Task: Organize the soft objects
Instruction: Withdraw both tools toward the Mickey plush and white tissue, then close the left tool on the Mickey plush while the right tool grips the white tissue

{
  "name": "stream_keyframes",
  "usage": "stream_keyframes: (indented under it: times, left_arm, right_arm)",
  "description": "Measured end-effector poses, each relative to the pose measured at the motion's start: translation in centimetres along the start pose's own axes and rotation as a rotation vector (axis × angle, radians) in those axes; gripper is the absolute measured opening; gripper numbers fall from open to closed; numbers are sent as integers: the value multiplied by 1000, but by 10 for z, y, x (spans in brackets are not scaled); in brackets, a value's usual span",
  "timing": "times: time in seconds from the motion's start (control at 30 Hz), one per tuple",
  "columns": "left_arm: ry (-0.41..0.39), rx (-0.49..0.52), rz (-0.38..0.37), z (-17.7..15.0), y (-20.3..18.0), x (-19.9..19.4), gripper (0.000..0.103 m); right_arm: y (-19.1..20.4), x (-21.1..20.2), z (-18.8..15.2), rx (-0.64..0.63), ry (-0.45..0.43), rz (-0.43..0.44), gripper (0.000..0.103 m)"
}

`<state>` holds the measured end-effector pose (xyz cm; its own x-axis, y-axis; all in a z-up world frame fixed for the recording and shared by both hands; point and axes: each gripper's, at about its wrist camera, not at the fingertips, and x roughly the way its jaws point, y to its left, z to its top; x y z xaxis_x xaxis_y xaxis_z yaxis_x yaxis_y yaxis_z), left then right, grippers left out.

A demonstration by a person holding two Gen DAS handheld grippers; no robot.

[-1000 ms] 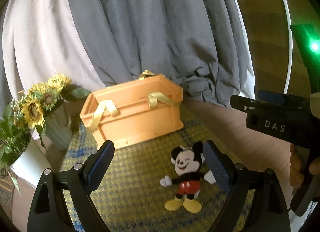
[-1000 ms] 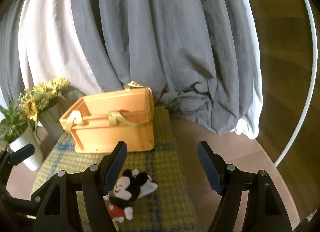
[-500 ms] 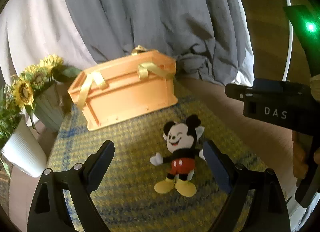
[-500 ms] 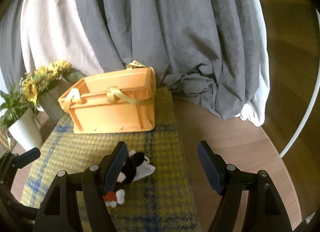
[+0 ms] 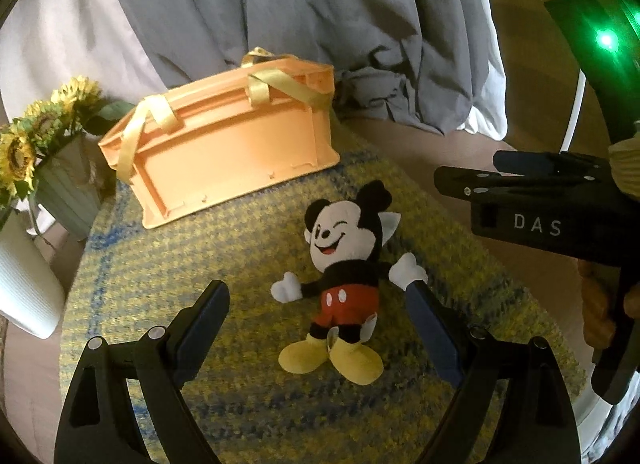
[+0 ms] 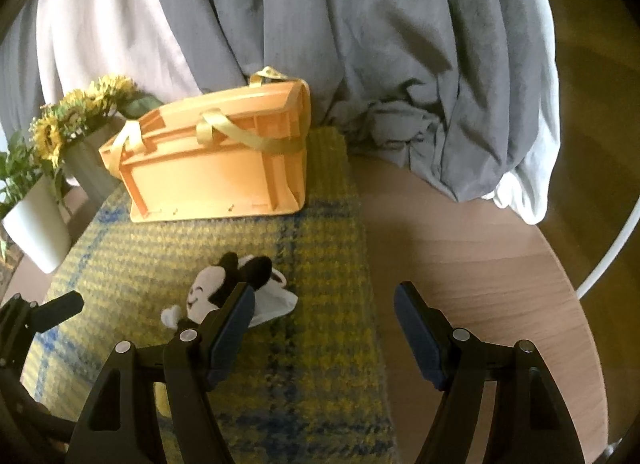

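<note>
Two hand-held grippers hang over a yellow-and-blue woven plaid mat (image 5: pixel 168 264) on a round wooden table (image 6: pixel 460 248). Left gripper (image 5: pixel 318 316): jaws spread wide and empty, framing a small plush mouse toy with black ears, red shorts and yellow shoes (image 5: pixel 340 264), which lies face up on the mat; the toy's white-gloved hand lies just beside the fingertip at 3 o'clock, contact not resolvable. Right gripper (image 6: pixel 324 304): jaws also wide apart, holding nothing, over the mat's edge, with the toy partly hidden behind its finger at 9 o'clock. In the left wrist view the right gripper's black body, marked "DAS", sits at 3 o'clock. At 11 o'clock from the toy stands an orange plastic crate with pale yellow ribbon handles (image 5: pixel 224 143), on the mat, well apart from the toy. At 9 o'clock are artificial sunflowers in a ribbed grey-green vase (image 5: pixel 60 167) and a white ribbed pot (image 5: pixel 24 284). Grey and white draped curtains (image 6: pixel 320 23) fill 12 o'clock.
</note>
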<state>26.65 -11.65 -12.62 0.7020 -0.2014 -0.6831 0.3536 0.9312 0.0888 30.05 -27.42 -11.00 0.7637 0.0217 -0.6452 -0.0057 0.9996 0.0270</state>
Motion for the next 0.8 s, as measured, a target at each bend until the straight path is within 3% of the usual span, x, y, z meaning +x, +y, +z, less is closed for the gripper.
stream_keyframes:
  times: [0.3,0.6,0.8]
  left_arm:
    - [46,10,-16,-5,-6,25,88]
    - [60,20,-14,-5,-11,43,86]
    - [78,8,-19,-6,-11,54,80]
  right_arm:
    - [-1,28,-6,-49,37,20,71]
    - [-1,58,-12,-100,81,75,63]
    - [5,75,-14,-144,104,121,54]
